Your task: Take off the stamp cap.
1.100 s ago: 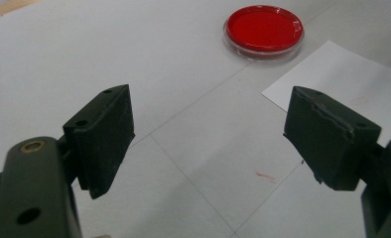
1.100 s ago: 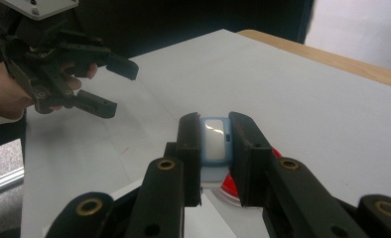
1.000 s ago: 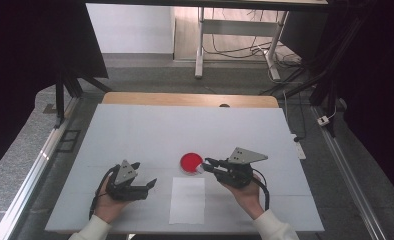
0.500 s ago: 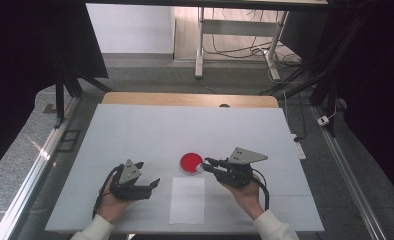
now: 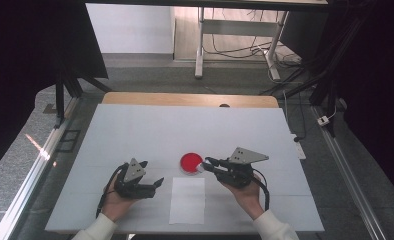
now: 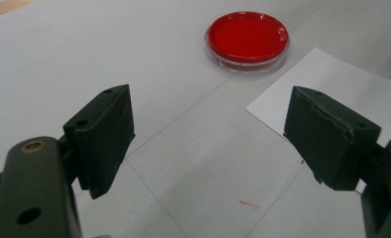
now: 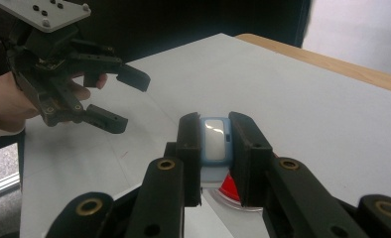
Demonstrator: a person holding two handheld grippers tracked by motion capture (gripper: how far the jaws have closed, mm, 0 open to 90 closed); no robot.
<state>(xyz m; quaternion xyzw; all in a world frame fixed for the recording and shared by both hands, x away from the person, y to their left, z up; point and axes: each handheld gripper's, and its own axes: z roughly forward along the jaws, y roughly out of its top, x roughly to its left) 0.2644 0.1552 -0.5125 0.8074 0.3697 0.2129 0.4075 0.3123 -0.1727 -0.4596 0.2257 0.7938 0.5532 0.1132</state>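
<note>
The right gripper (image 7: 217, 148) has its jaws closed on a small pale-blue block with a white face (image 7: 216, 139), held just over the near right rim of the red dish (image 5: 191, 162). The left gripper (image 5: 147, 175) has its jaws spread wide and holds nothing, to the left of the paper sheet (image 5: 187, 199) on the tabletop (image 5: 135, 130).

The block looks light, stiff and smooth, so it is best pinched on its flat sides. The right gripper view shows that block clearly; in the high view it is a pale speck.
</note>
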